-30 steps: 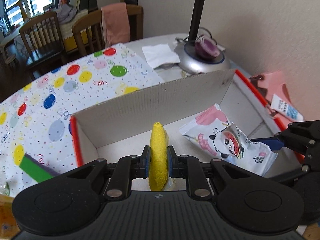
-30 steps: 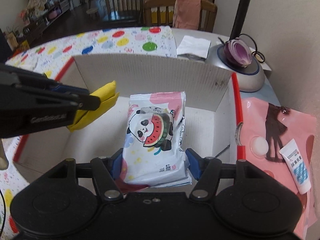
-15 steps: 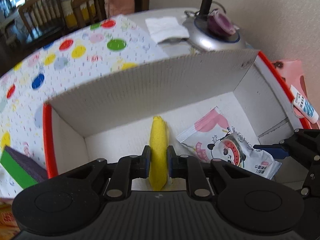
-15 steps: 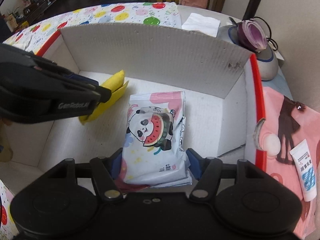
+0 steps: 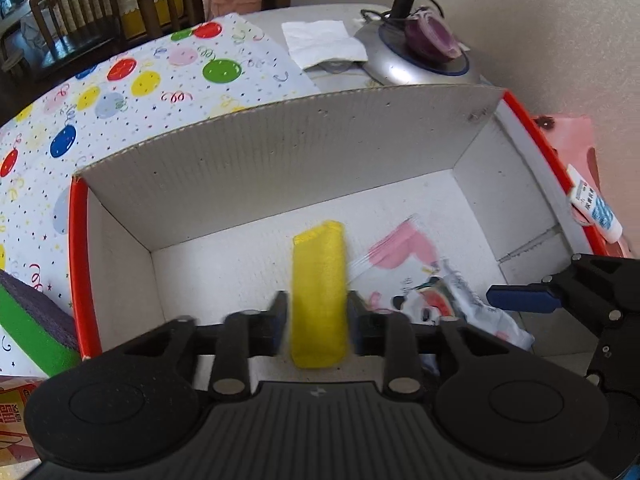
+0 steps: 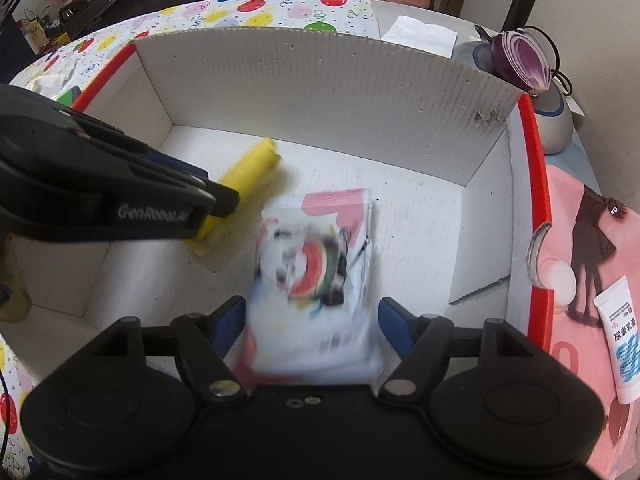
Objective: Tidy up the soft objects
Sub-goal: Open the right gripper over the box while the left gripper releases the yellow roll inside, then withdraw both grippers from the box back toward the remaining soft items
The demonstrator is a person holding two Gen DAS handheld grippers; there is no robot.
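Observation:
A white cardboard box (image 5: 280,152) with a red rim fills both views. My left gripper (image 5: 318,320) points down into it and its jaws are opening. The folded yellow cloth (image 5: 319,292) stands between them, and the pads have come off its sides. My right gripper (image 6: 310,320) is also opening. The panda-and-watermelon tissue packet (image 6: 316,264) lies blurred between its blue pads with a gap on each side. In the right wrist view the yellow cloth (image 6: 248,164) rests on the box floor (image 6: 420,220) under the left gripper (image 6: 224,204).
Behind the box are a lamp base with half a red onion (image 5: 430,34) and a white tissue (image 5: 324,40). A green and purple sponge (image 5: 28,316) lies left of the box on the spotted tablecloth (image 5: 140,76). A cream tube (image 6: 624,344) lies on a pink bag, right.
Both grippers sank into the box. The left jaws spread and let go of the yellow cloth. The right jaws widened and the packet, blurred, slipped free.

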